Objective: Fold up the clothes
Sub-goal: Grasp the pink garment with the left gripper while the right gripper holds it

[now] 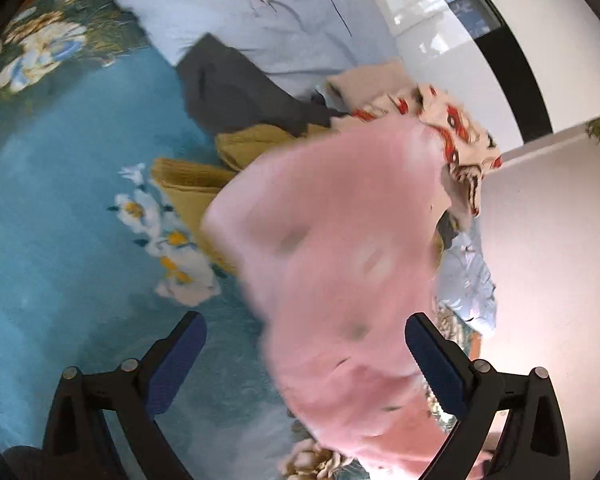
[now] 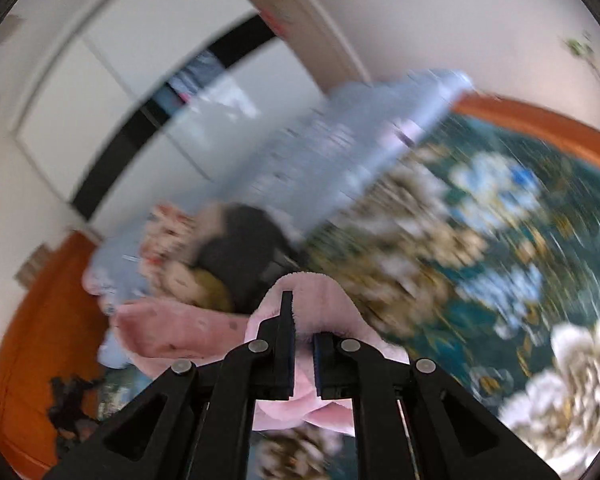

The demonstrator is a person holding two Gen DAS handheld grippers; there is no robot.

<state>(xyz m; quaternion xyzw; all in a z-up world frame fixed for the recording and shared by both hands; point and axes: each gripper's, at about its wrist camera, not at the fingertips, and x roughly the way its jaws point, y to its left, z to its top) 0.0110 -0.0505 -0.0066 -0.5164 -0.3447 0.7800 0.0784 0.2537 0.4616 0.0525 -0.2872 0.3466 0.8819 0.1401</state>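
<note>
A pink fleece garment (image 1: 340, 248) hangs blurred in mid-air over the teal floral bedspread (image 1: 60, 220). My left gripper (image 1: 306, 350) is open, its blue pads (image 1: 180, 364) spread wide; the pink cloth passes between them without being pinched. My right gripper (image 2: 303, 340) is shut on the pink garment (image 2: 300, 292), which bunches around its fingers and trails to the left. Both views are motion-blurred.
A pile of clothes lies behind: light blue garment (image 1: 260, 12), dark grey piece (image 1: 236, 88), mustard knit (image 1: 204, 184), cream and red patterned cloth (image 1: 456, 128). A light blue garment (image 2: 340, 152) shows in the right view. Orange bed frame (image 2: 28, 340), white wardrobe (image 1: 460, 20).
</note>
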